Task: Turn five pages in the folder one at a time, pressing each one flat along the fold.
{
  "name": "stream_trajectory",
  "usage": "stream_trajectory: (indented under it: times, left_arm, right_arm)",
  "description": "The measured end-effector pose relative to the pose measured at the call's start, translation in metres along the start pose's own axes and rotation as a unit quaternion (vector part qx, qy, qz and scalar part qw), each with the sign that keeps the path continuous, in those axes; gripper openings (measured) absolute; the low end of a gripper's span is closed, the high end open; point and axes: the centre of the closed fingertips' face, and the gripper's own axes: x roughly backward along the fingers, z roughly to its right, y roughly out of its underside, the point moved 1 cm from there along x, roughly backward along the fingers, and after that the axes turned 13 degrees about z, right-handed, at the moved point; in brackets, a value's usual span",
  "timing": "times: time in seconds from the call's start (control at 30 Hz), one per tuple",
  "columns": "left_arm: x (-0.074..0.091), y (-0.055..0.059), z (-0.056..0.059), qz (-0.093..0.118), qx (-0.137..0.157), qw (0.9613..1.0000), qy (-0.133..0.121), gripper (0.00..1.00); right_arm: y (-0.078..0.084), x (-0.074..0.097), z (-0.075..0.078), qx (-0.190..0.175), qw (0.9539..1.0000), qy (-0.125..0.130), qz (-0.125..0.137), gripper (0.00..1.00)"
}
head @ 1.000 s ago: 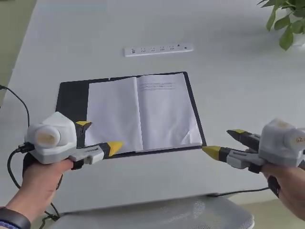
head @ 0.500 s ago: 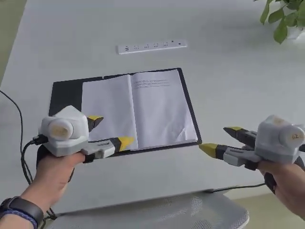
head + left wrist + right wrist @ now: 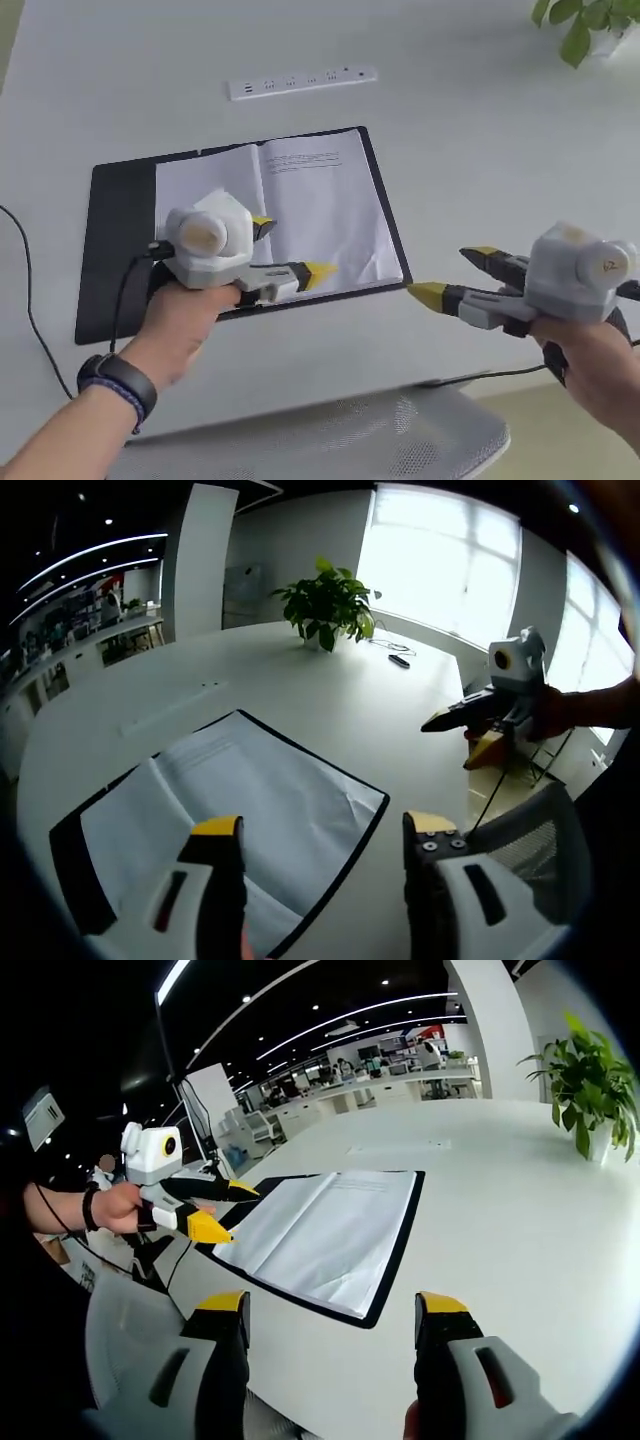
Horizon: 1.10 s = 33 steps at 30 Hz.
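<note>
The folder (image 3: 320, 205) lies open on the white counter (image 3: 480, 140). The left gripper (image 3: 292, 248) hovers over its lower pages, jaws wide apart, holding nothing. The right gripper (image 3: 447, 272) is near the folder's right corner, equally wide and empty.

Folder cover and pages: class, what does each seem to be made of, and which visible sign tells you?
Folder cover: probably plastic or imitation leather, matt; evenly black and dull, lying flat. Pages: white paper, possibly sleeved; printed lines near the top, a lower corner curling slightly.
</note>
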Motion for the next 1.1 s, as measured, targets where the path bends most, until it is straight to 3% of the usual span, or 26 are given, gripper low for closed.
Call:
stream_trajectory:
  times: [0.33,0.6,0.73,0.87,0.97,1.0,1.1]
  left_arm:
    - [-0.054,0.004,0.009,-0.014,-0.009,0.9995,0.028,0.59]
    - [-0.089,0.016,0.018,-0.028,-0.013,0.9991,0.029,0.57]
    - [-0.100,0.025,0.025,-0.034,-0.022,0.9988,0.027,0.55]
    - [-0.106,0.041,0.029,-0.055,-0.039,0.9973,0.029,0.54]
    - [-0.112,0.056,0.024,-0.074,-0.059,0.9952,0.028,0.52]
    - [-0.112,0.064,0.022,-0.090,-0.070,0.9931,0.026,0.52]
    - [-0.114,0.071,0.024,-0.097,-0.063,0.9930,0.023,0.56]
  right_arm:
    - [0.002,0.001,-0.002,-0.005,1.0000,-0.005,-0.001,0.65]
    - [0.007,0.002,-0.003,-0.011,0.9999,-0.009,-0.008,0.65]
    - [0.008,0.003,-0.002,-0.014,0.9998,-0.010,-0.008,0.64]
    - [0.008,0.004,0.002,-0.016,0.9998,-0.008,-0.009,0.64]
    - [0.007,0.004,0.004,-0.017,0.9998,-0.008,-0.008,0.63]
    - [0.007,0.004,0.005,-0.018,0.9998,-0.008,-0.007,0.63]
    - [0.008,0.003,0.006,-0.021,0.9997,-0.008,-0.007,0.62]
